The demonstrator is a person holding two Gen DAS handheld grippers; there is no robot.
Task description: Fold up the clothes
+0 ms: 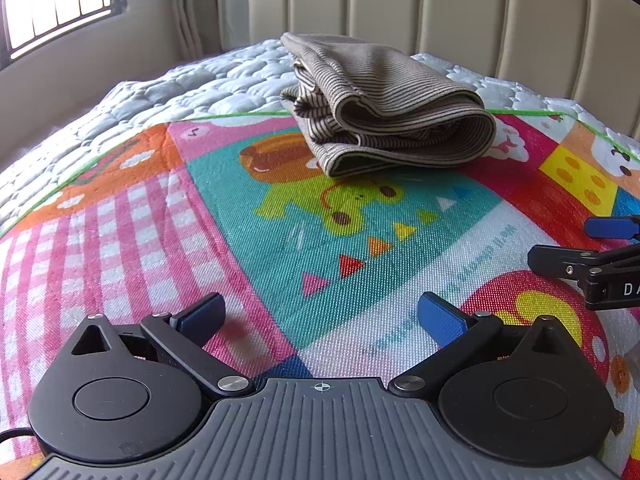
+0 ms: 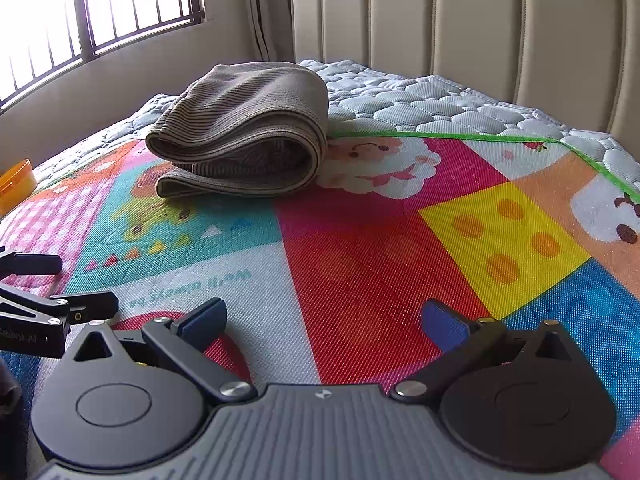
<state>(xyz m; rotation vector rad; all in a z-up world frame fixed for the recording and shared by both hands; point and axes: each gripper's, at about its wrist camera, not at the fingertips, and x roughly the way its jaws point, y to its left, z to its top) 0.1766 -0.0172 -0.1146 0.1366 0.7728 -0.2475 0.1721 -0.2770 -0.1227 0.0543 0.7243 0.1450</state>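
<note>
The striped garment (image 1: 384, 108), a ribbed brown-and-cream knit, is lying folded into a thick, soft bundle at twelve o'clock on the play mat (image 1: 320, 240), its far edge reaching the quilted mattress (image 1: 192, 84). The left gripper (image 1: 322, 316) is hovering low with blue-padded jaws spread wide, holding nothing; the right gripper (image 2: 324, 318) is gaping empty too. The mat's woven, glossy cartoon print is running off-frame. A yellow object (image 2: 14, 184) at nine o'clock is cut off, unidentifiable. A padded headboard (image 2: 480, 20) and barred window (image 2: 100, 8) are sitting behind.
</note>
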